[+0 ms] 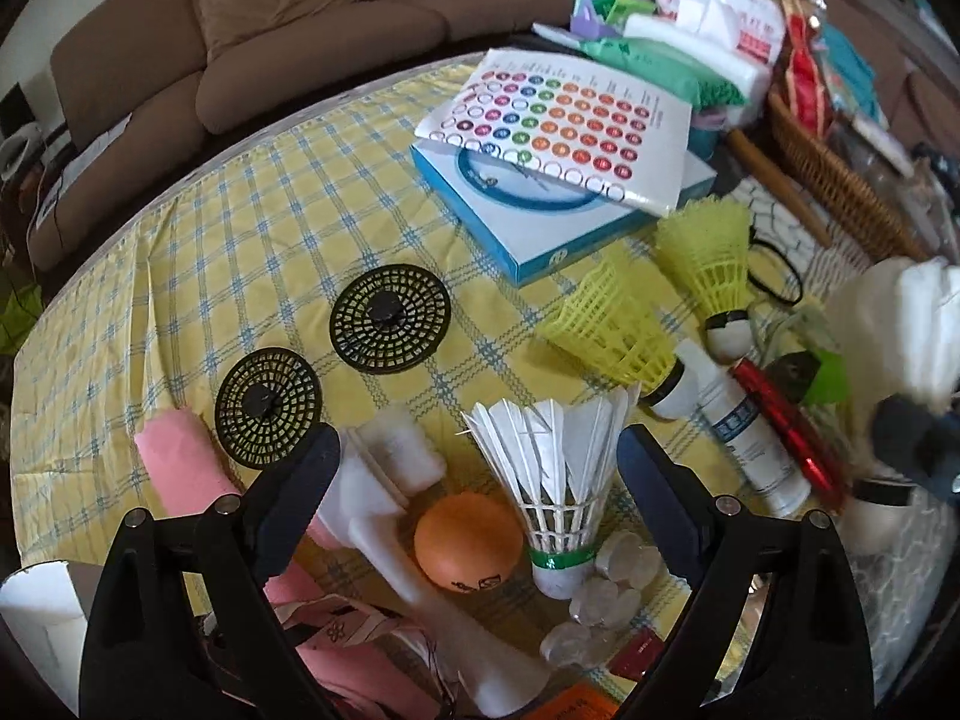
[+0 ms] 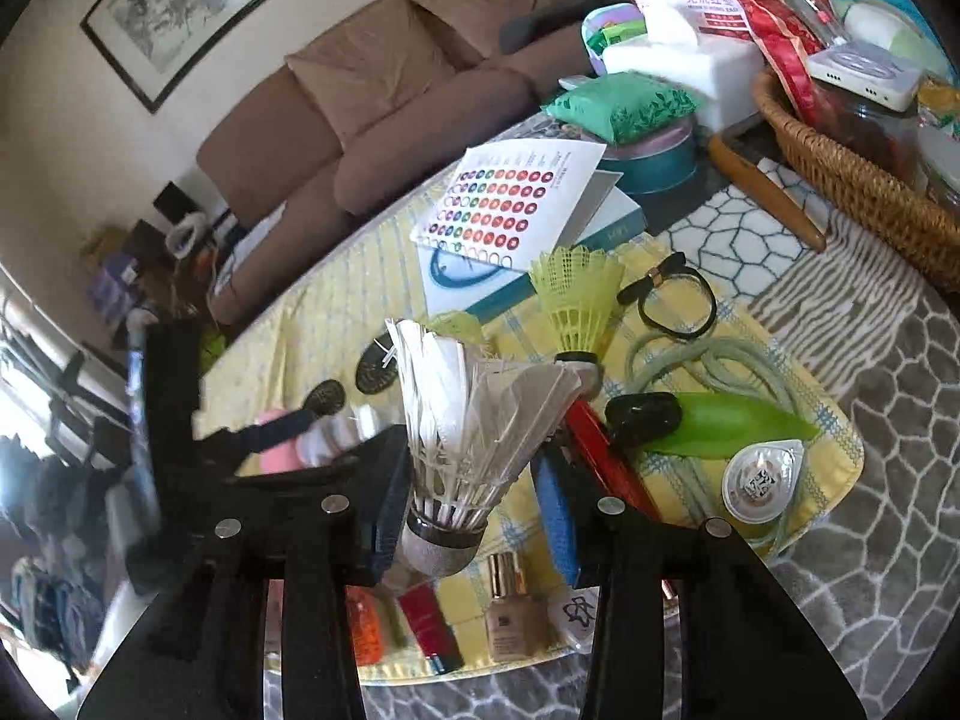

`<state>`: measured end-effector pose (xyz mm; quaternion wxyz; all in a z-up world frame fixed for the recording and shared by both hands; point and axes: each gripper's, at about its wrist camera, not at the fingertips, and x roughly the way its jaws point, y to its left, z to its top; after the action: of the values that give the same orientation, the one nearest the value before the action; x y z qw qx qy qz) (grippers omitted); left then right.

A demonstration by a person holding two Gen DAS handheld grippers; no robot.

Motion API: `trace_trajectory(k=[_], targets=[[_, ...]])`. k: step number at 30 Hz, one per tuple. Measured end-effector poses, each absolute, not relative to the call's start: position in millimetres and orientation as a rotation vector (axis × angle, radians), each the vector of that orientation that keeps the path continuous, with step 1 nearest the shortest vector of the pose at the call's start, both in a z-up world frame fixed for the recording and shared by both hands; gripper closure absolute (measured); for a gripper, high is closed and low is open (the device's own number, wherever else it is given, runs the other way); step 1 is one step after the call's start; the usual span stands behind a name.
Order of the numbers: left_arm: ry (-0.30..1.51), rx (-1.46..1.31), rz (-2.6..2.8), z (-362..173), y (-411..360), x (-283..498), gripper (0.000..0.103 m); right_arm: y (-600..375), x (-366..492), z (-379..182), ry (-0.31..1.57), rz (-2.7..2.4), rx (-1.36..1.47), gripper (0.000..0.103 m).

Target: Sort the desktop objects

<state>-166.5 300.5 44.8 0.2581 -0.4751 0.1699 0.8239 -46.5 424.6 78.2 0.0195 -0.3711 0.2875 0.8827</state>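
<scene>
A white feather shuttlecock with a green band (image 1: 555, 480) stands on the yellow checked cloth (image 1: 240, 240). It sits between the spread fingers of my open left gripper (image 1: 477, 468), with an orange ball (image 1: 468, 540) beside it. My right gripper (image 2: 474, 504) is shut on a second white feather shuttlecock with a dark band (image 2: 462, 420), held tilted above the table's near edge. That held shuttlecock shows as a white blur (image 1: 900, 312) at the right edge of the left wrist view. Two yellow-green plastic shuttlecocks (image 1: 612, 330) (image 1: 714, 264) lie farther back; one of them (image 2: 576, 294) stands upright.
Two black mesh discs (image 1: 390, 318) and a pink roll (image 1: 180, 456) lie left. A blue box under a sticker sheet (image 1: 564, 120) sits behind. A wicker basket (image 2: 840, 180), red pen (image 1: 786, 420), white tube (image 1: 744, 426), hair tie (image 2: 678, 300), green cord (image 2: 690, 360) and cosmetics (image 2: 516, 612) crowd the right and near edge.
</scene>
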Motion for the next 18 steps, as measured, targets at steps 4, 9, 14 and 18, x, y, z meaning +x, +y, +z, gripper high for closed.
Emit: trace_trajectory(k=[4, 9, 14, 18], targets=[[0.412, -1.255, 2.230, 47.2, 302.6, -167.7, 0.028, 423.7, -50.6, 77.5, 0.882, 2.744, -1.168, 0.063], [0.355, -1.243, 2.184, 53.2, 302.5, -165.9, 0.057, 421.7, -50.4, 78.0, 0.883, 2.752, -1.168, 0.063], [0.389, -1.225, 2.155, 63.4, 306.3, -158.4, 0.060, 417.9, -51.0, 80.7, 0.879, 2.768, -1.161, 0.063], [0.432, -1.266, 2.166, 56.5, 313.7, -158.2, 0.020, 411.9, -51.5, 80.7, 0.865, 2.776, -1.181, 0.063]])
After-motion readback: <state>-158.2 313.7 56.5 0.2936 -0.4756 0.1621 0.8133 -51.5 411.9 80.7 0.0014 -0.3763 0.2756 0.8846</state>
